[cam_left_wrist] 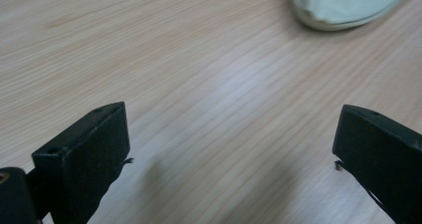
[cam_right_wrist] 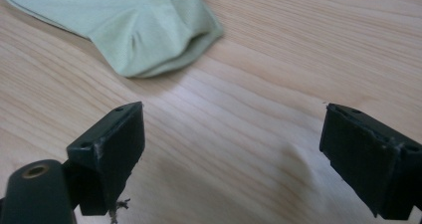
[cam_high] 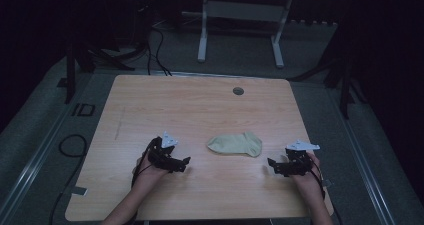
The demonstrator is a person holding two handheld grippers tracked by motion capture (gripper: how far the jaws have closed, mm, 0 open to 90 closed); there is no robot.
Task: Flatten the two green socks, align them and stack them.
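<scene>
- High view: a pale green sock lies flat on the wooden table, in the near half, between the two grippers and slightly farther from the person than either.
- Left gripper sits near the sock's left end, apart from it, with bare wood between. It points right, toward the sock.
- Right gripper sits near the sock's right end, also apart from it. It points left.
- Each gripper is held by a hand; both forearms enter from the near edge.
- Left gripper view: jaws stand wide apart with only table grain between them. One end of the sock shows at the upper right, well beyond the jaw tips.
- Right gripper view: jaws stand wide apart, nothing held. The sock's open cuff lies ahead and to the upper left, beyond the nearer jaw, not touching it.
- Sock is untouched by either gripper.
- A round grommet sits in the table near its far edge.
</scene>
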